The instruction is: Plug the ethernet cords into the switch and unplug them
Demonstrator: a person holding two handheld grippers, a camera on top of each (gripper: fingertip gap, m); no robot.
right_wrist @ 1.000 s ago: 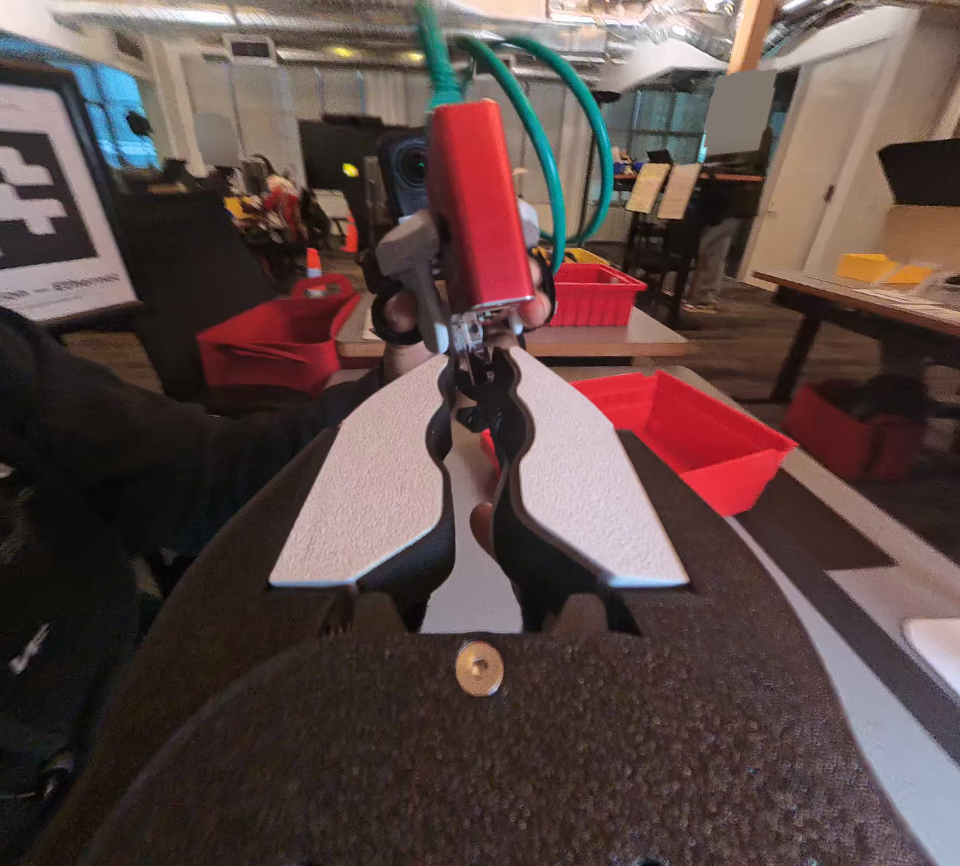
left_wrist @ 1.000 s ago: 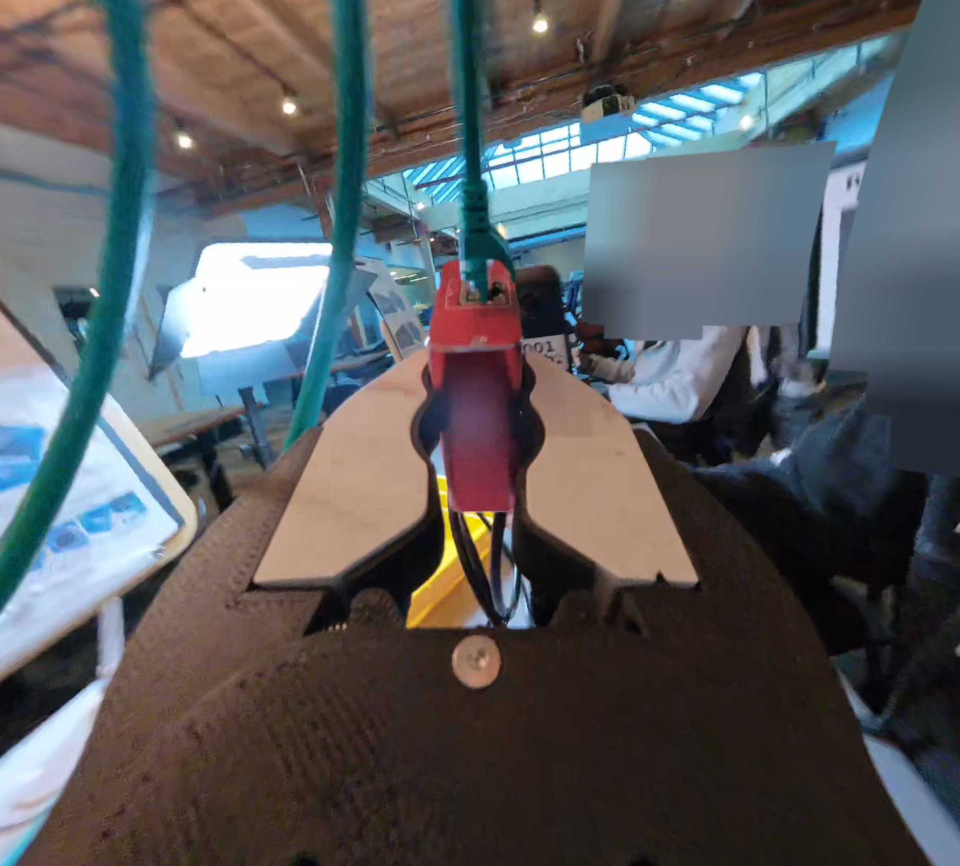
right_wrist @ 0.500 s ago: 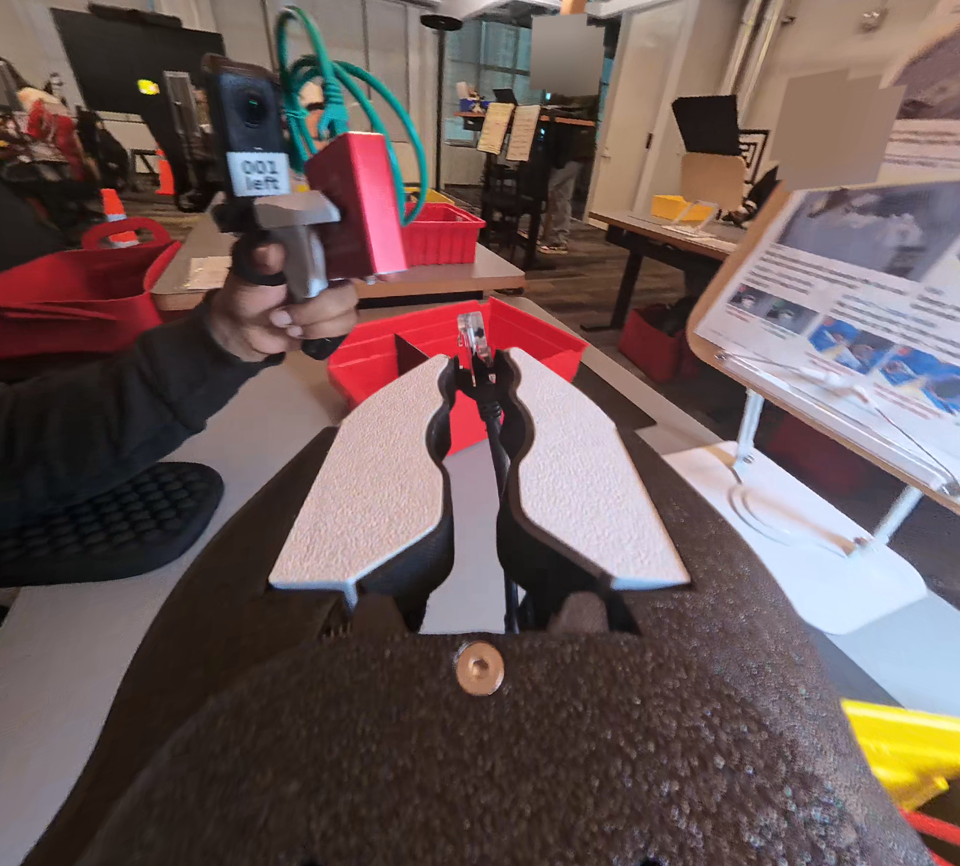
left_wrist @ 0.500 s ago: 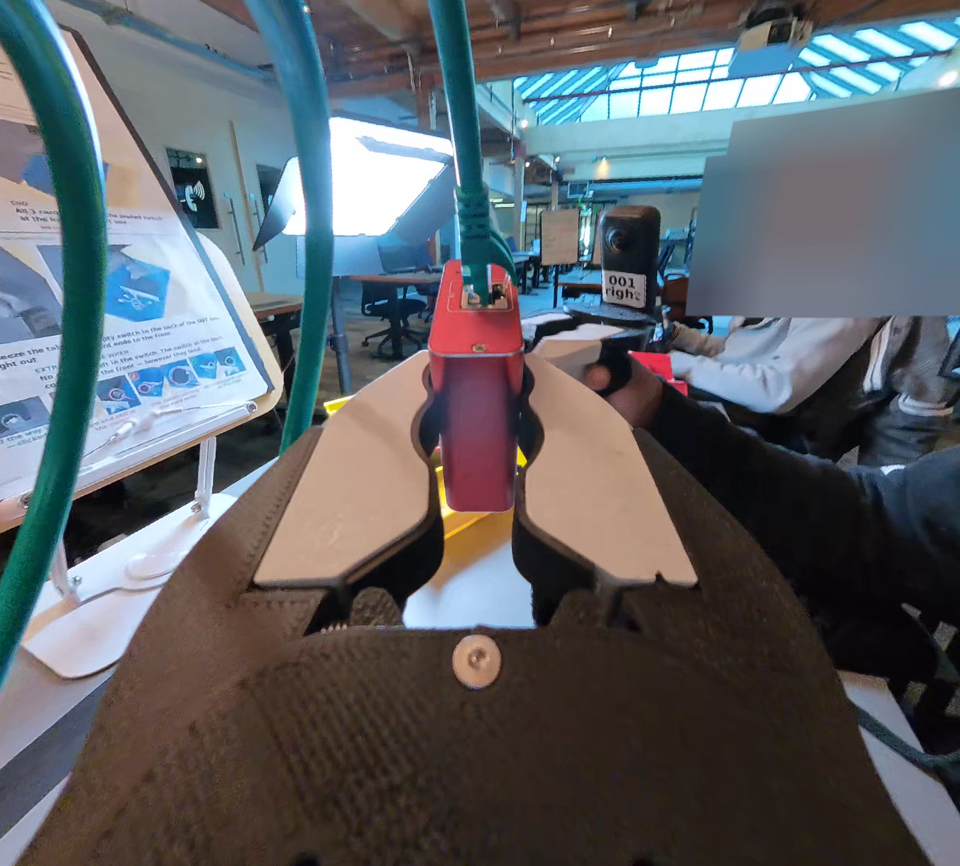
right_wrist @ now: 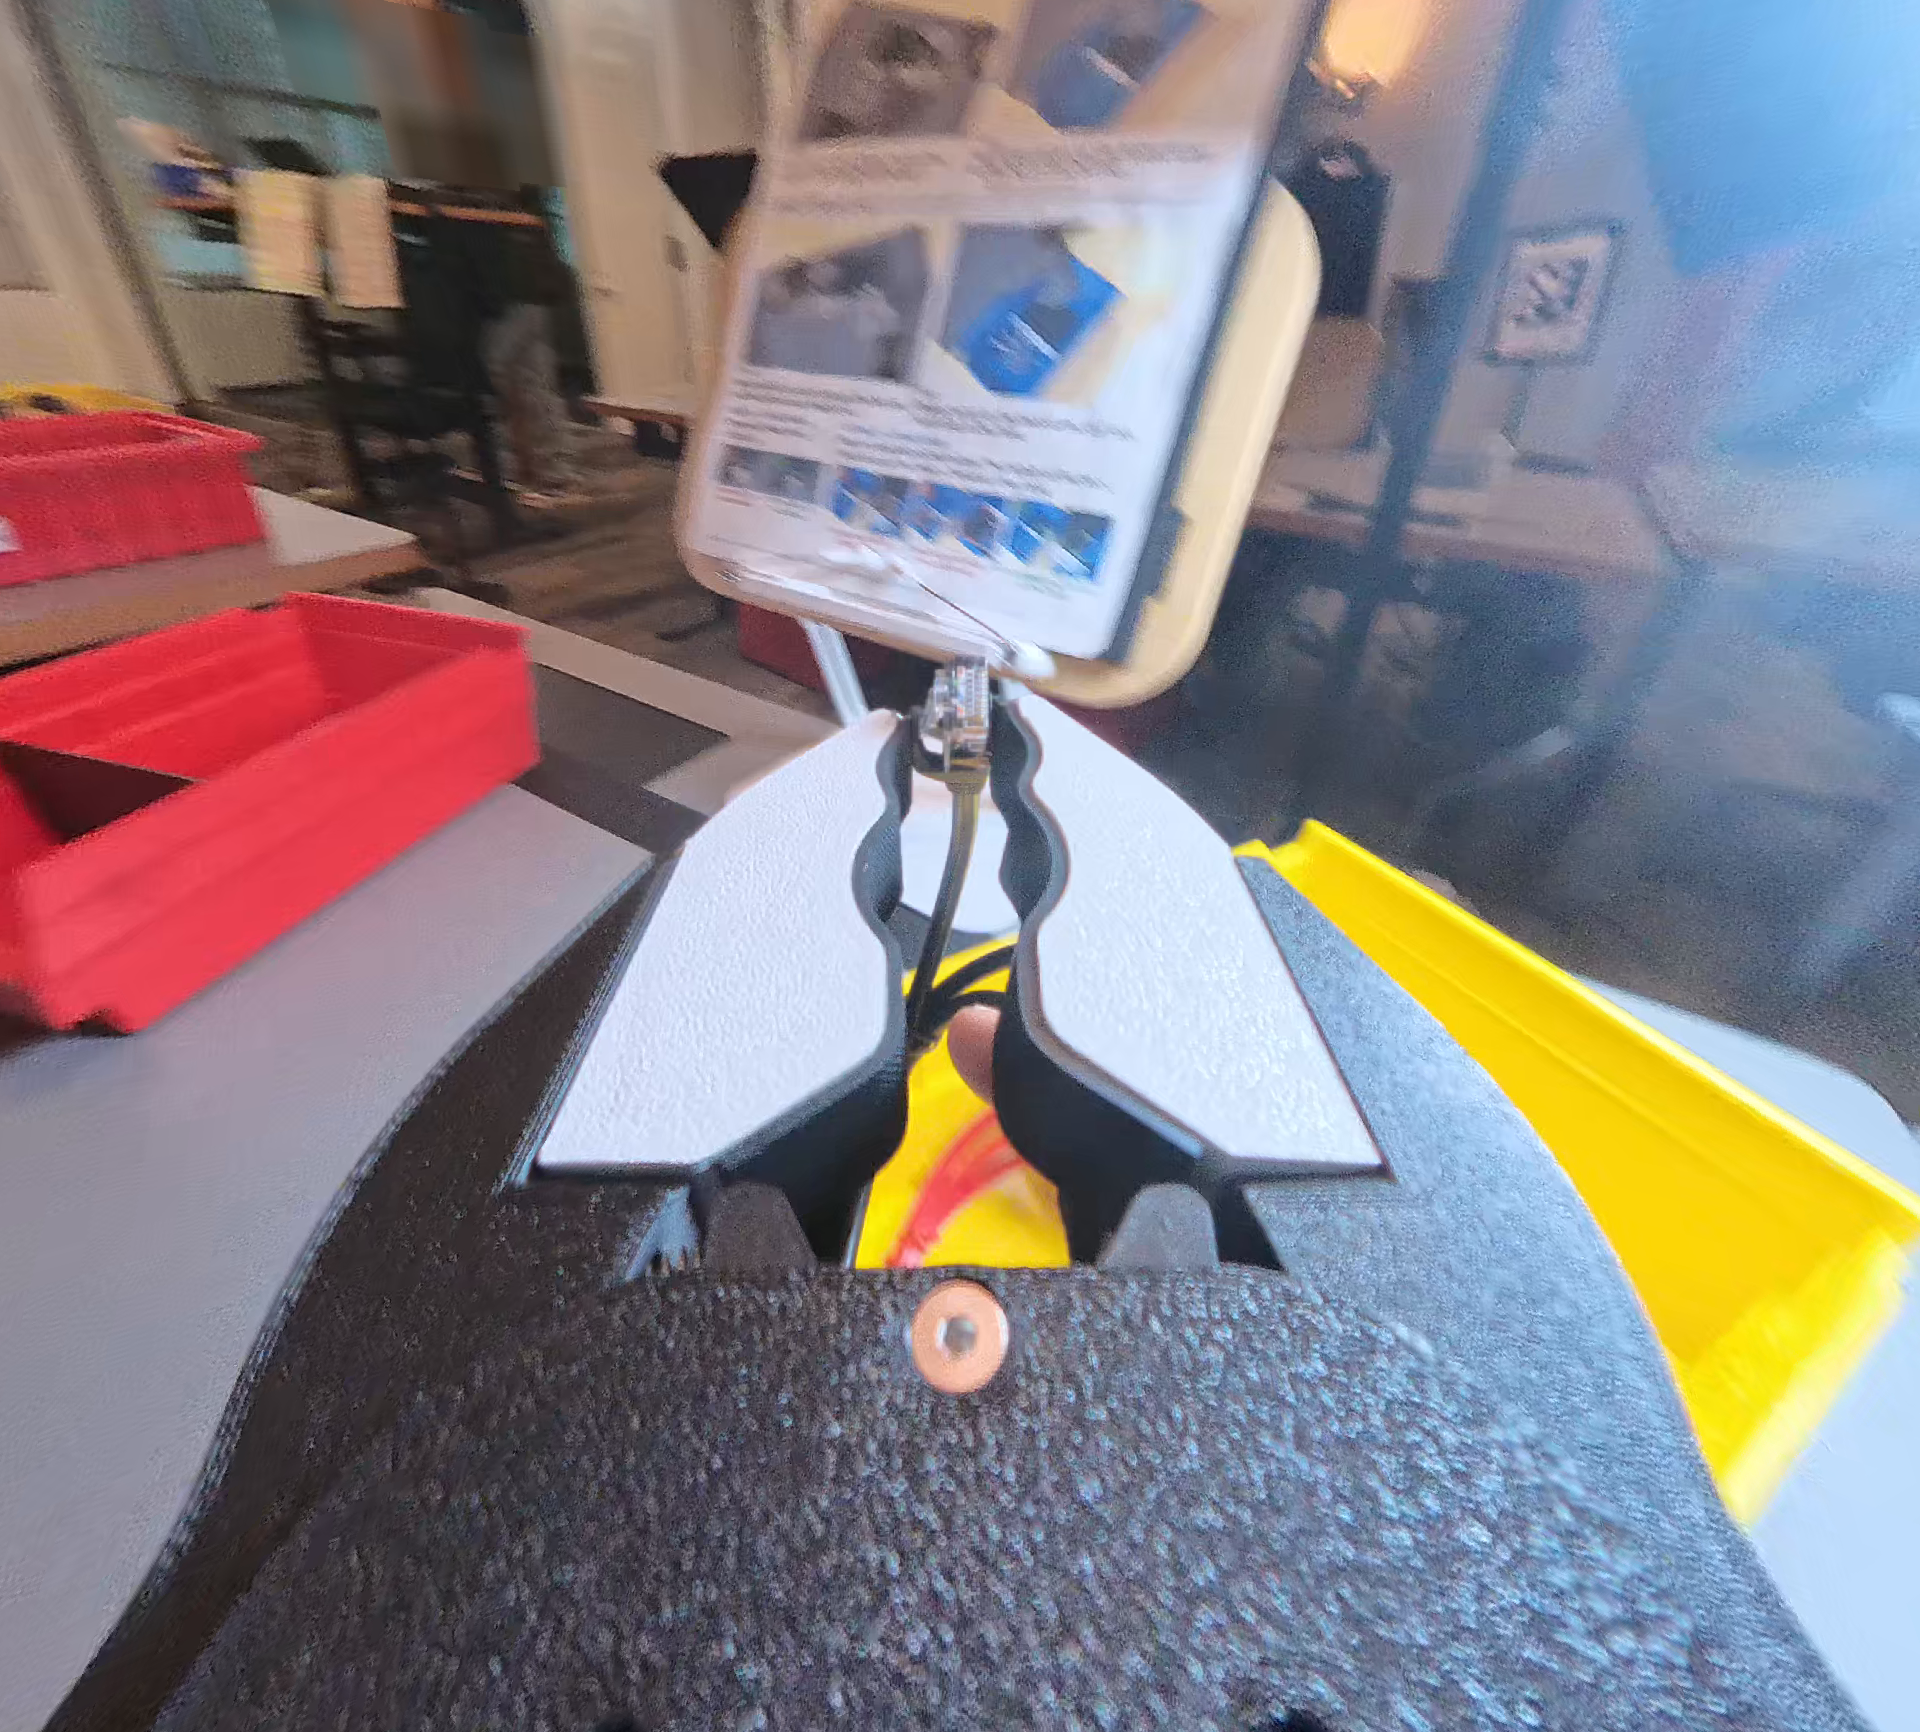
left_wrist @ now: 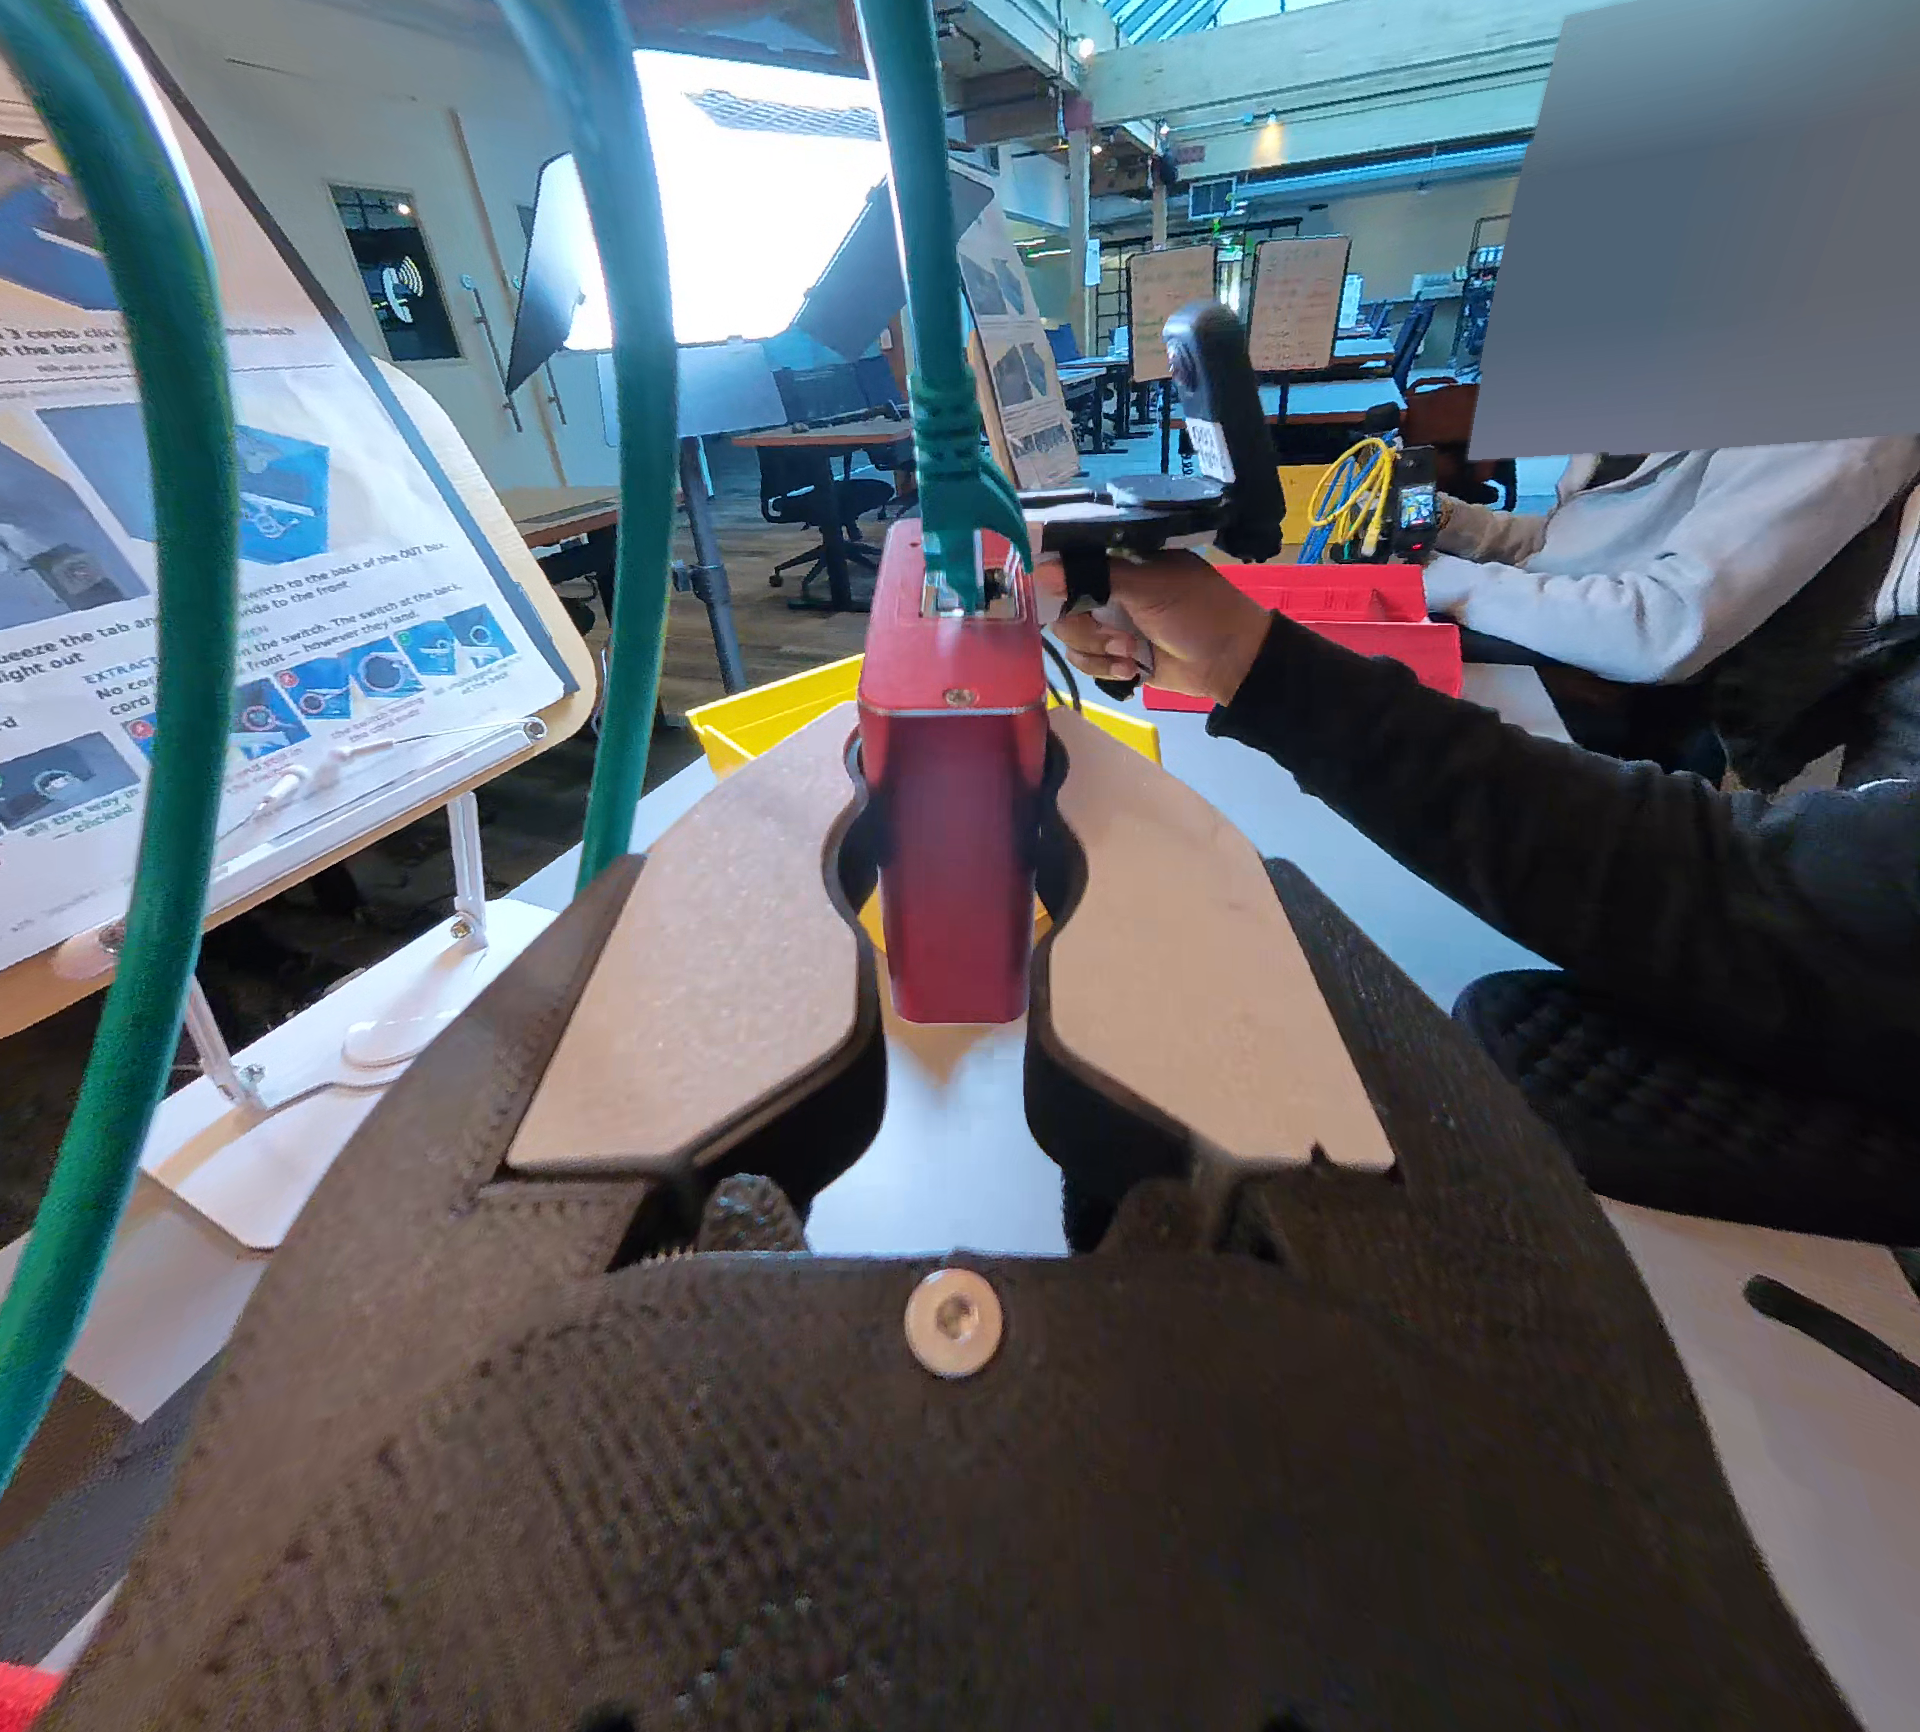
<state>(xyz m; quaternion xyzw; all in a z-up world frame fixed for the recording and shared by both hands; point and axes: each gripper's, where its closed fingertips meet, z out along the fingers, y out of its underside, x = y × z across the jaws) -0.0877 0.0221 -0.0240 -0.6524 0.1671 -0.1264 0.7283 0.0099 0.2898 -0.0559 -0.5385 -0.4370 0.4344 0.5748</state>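
Note:
My left gripper (left_wrist: 951, 778) is shut on a red switch (left_wrist: 951, 809) and holds it upright above the table. A green ethernet cord (left_wrist: 914, 155) is plugged into the switch's top port and loops overhead to the left. My right gripper (right_wrist: 956, 726) is shut on a black ethernet cord (right_wrist: 948, 882); its clear plug (right_wrist: 958, 706) sticks out past the fingertips. The cord hangs down into a yellow bin (right_wrist: 1538, 1090). In the left wrist view the right gripper's handle (left_wrist: 1174, 498), held by a hand, is beyond the switch to the right.
An instruction board on a stand (left_wrist: 260, 602) is at the left; it also shows ahead in the right wrist view (right_wrist: 997, 311). Red bins (right_wrist: 239, 768) sit on the grey table at left. A yellow bin (left_wrist: 769, 711) is behind the switch. A seated person (left_wrist: 1662, 560) is at right. My hands' fingertips stand some 30 cm from each other.
The right gripper has pulled the black cord out of the switch and swung right, away from it, over the yellow bin. The left gripper has tilted down, still holding the switch.

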